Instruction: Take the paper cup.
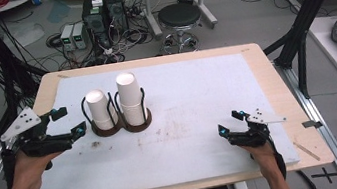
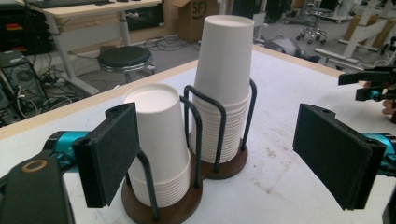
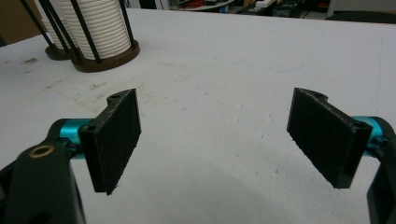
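On the white table, a wire holder contains two cup stacks.

L gripper raised off table at left edge, jaws apart, nothing between pads, aimed to the right. R gripper low at right, jaws wide, empty, aimed to the left. Forearms enter from bottom.
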`<state>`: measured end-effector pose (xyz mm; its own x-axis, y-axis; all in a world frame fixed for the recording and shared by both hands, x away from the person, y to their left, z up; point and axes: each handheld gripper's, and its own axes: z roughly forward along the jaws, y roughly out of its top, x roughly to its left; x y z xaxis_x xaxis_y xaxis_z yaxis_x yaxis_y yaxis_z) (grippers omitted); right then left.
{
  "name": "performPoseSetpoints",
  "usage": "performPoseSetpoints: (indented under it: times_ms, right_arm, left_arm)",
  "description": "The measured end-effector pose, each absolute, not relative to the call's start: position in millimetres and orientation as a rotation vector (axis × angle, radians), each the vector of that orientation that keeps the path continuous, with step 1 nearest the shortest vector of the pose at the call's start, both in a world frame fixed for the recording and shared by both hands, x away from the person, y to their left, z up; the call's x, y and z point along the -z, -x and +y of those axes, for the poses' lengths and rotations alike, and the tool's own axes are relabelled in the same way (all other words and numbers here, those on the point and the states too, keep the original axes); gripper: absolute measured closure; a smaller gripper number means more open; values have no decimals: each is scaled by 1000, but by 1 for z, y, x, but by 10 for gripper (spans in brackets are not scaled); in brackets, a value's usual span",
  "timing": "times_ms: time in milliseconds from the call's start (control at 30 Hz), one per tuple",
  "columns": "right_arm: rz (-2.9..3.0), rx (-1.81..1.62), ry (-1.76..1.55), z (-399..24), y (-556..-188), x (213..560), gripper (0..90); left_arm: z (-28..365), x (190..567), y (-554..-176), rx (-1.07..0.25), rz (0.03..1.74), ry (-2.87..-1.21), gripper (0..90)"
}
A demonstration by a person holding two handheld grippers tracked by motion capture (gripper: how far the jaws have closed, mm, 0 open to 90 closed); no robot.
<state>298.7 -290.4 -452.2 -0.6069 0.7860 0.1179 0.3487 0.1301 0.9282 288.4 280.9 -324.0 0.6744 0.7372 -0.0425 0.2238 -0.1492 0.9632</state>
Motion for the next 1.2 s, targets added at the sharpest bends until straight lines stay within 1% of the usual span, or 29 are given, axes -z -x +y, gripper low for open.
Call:
performPoseSetpoints:
  times_ms: [100, 300, 467, 500, 600, 800, 967, 1033, 1133, 1200]
  right_arm:
    - [2011, -1481, -1092, -290, -298, 452, 180]
    - [2026, -1491, -1100, -291, -300, 452, 180]
    - [2036, -1492, -1110, -292, -302, 452, 180]
    - [2034, -1486, -1100, -291, -302, 452, 180]
    - [2039, -1481, -1100, -290, -301, 452, 180]
    - [2037, -1486, -1099, -291, -302, 452, 180]
    - [2032, -1488, -1091, -291, -301, 452, 180]
    - [2031, -1490, -1093, -291, -300, 452, 180]
    - [2032, -1490, -1092, -291, -300, 452, 180]
    - [2030, -1490, -1091, -291, -300, 452, 180]
  left_arm:
    - [276, 312, -294, -517, 769, -1716, 145]
    - [269, 300, -305, -492, 763, -1749, 145]
    - [262, 288, -323, -438, 758, -1787, 146]
    - [258, 280, -332, -414, 756, -1818, 145]
    - [253, 272, -339, -397, 736, -1856, 146]
    - [233, 246, -362, -387, 669, -1959, 146]
    - [226, 235, -369, -368, 636, -1974, 146]
    - [222, 231, -374, -366, 605, -2016, 146]
    - [220, 230, -377, -348, 580, -2028, 146]
    - [219, 231, -381, -344, 509, -2020, 148]
